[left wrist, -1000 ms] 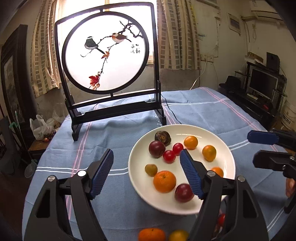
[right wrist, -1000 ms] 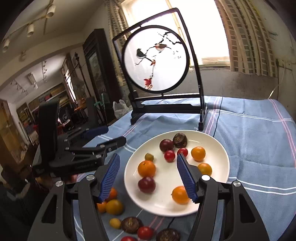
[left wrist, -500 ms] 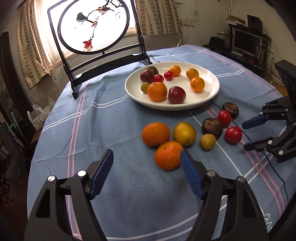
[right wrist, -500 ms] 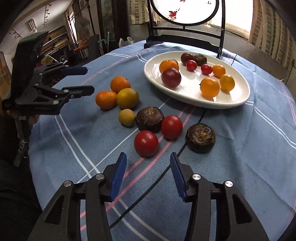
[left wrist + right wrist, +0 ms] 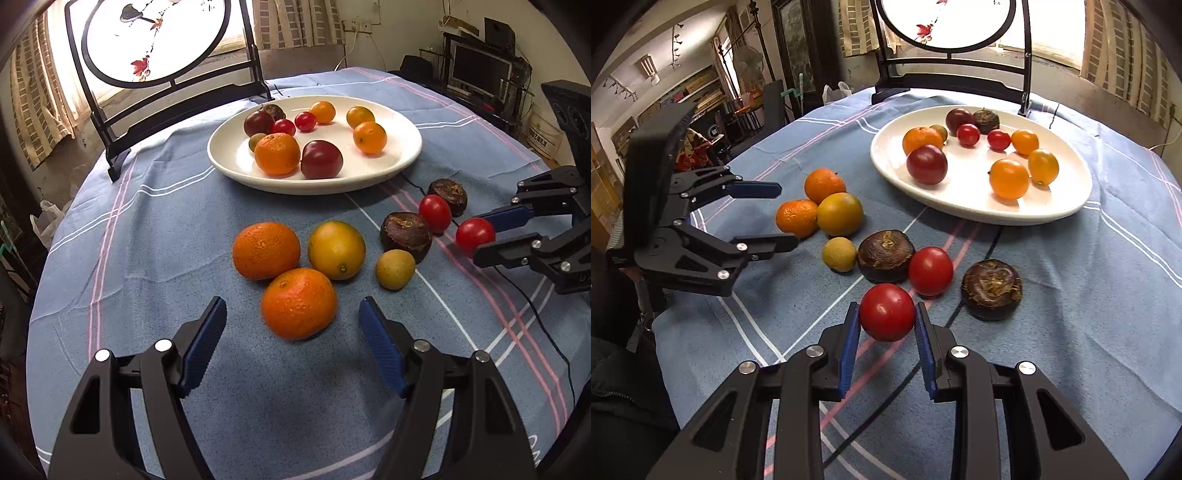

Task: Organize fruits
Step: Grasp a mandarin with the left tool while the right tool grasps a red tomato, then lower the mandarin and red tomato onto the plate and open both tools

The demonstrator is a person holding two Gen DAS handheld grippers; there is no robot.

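Having dropped from plate to bench fruit: right tongs [image 5: 887, 325] just closing, now gripping tomato [image 5: 887, 312] near bench's front edge; left tongs [image 5: 291, 325] gaping before orange [image 5: 299, 303]. Lifting gently, carrying to plate [image 5: 1071, 206] beyond.

A big round counter [image 5: 155, 229] fills the room's middle. A blue cloth [image 5: 1100, 280] with pink and white stripes covers it. At 12 o'clock on the counter stands a black wooden frame [image 5: 110, 140] that holds a round white screen [image 5: 155, 37] painted with a bird and red leaves. Bright daylight comes through the window [image 5: 1056, 33] behind it, and checked curtains [image 5: 291, 22] hang beside it. At 2 o'clock, in the left wrist view, a dark monitor [image 5: 480, 70] sits on a black stand by the pale wall [image 5: 406, 26]. At 10 o'clock, in the right wrist view, a tall dark cabinet [image 5: 798, 48] stands, with small lamps [image 5: 650, 70] on the ceiling.
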